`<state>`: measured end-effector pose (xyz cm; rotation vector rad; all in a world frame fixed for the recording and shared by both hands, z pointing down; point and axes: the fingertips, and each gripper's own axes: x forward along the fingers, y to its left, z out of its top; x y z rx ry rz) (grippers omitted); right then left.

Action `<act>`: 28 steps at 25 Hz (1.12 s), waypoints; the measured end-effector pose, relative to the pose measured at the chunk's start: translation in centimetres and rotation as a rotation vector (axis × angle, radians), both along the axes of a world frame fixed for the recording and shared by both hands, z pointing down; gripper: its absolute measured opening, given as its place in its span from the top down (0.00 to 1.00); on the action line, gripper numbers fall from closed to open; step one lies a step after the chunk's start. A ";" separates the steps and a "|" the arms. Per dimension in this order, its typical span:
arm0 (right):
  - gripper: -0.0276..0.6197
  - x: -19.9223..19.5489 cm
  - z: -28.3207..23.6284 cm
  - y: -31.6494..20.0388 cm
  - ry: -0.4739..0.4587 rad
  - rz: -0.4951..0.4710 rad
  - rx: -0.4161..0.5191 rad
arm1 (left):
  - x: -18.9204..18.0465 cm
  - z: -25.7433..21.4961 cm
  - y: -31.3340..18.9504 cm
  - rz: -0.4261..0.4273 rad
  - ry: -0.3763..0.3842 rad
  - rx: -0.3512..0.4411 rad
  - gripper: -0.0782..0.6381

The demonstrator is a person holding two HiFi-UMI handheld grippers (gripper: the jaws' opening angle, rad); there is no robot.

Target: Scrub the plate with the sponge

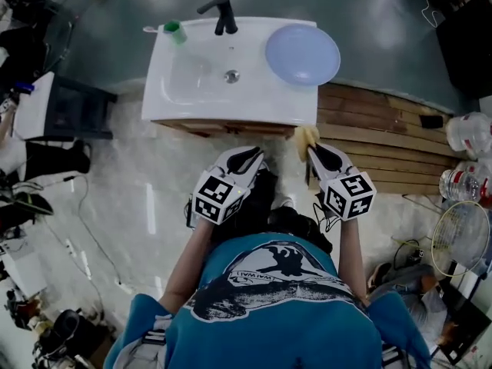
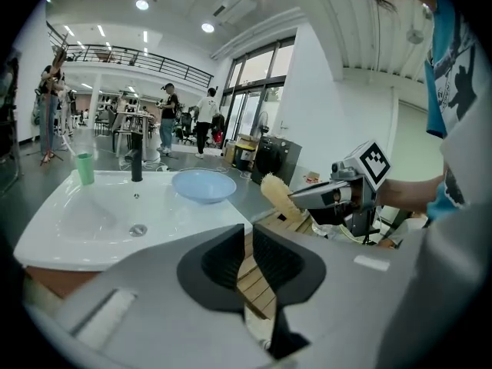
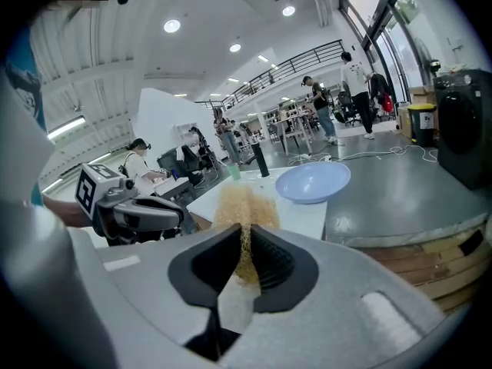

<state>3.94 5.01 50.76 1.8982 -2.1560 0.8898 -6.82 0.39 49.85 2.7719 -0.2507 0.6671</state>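
Sponge [image 3: 244, 202] in right tongs [image 3: 247, 233], shirt lettering [image 1: 244, 275] unclear

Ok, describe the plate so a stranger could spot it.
Find the white sink unit in front of the person. The plate sits on its top, right of the basin and black tap. It's round and pale blue, unlike the green cup.

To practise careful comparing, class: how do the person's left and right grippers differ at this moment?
The right gripper clamps the yellowish sponge; the left gripper holds nothing. The left's jaws show a thin empty gap; the right's press sponge. Both point toward the sink.
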 end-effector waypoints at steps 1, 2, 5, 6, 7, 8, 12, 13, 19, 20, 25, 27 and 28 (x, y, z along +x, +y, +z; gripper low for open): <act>0.90 -0.3 -0.1 0.5 -0.002 0.001 0.003 | -0.2 -0.1 0.4 -0.005 0.002 0.001 0.84; 0.90 -0.6 -0.3 1.1 -0.003 -0.002 0.007 | -0.3 -0.2 0.9 -0.011 0.004 0.003 0.85; 0.90 -1.7 -0.8 3.2 0.002 -0.022 0.016 | -0.5 -0.7 2.8 -0.027 0.022 0.006 0.87; 0.90 -2.1 -0.9 3.8 0.006 -0.030 0.019 | -0.5 -1.0 3.5 -0.032 0.033 0.000 0.87; 0.90 -2.4 -1.1 4.4 0.009 -0.037 0.023 | -0.7 -1.2 4.2 -0.037 0.043 -0.007 0.87; 0.90 -2.7 -1.2 4.9 0.012 -0.043 0.026 | -0.8 -1.4 4.9 -0.042 0.052 -0.016 0.87; 0.90 -3.4 -1.3 7.0 0.023 -0.067 0.026 | -1.0 -1.9 7.5 -0.059 0.078 -0.033 0.87; 0.90 -3.7 -1.3 7.5 0.030 -0.079 0.024 | -1.1 -2.1 8.1 -0.061 0.083 -0.031 0.87; 0.90 -5.0 -1.5 9.0 0.060 -0.136 0.031 | -1.4 -2.6 10.3 -0.064 0.099 -0.021 0.87; 0.90 -5.1 -1.5 9.2 0.059 -0.140 0.033 | -1.4 -2.7 10.6 -0.064 0.100 -0.022 0.87; 0.91 -5.8 -1.9 10.1 0.062 -0.156 0.041 | -2.0 -3.0 12.2 -0.060 0.096 -0.006 0.87; 0.91 -5.9 -1.9 10.4 0.061 -0.160 0.046 | -1.9 -3.1 12.7 -0.055 0.094 0.000 0.87; 0.91 -5.8 -1.9 10.5 0.060 -0.160 0.049 | -1.8 -3.1 12.9 -0.052 0.094 0.002 0.87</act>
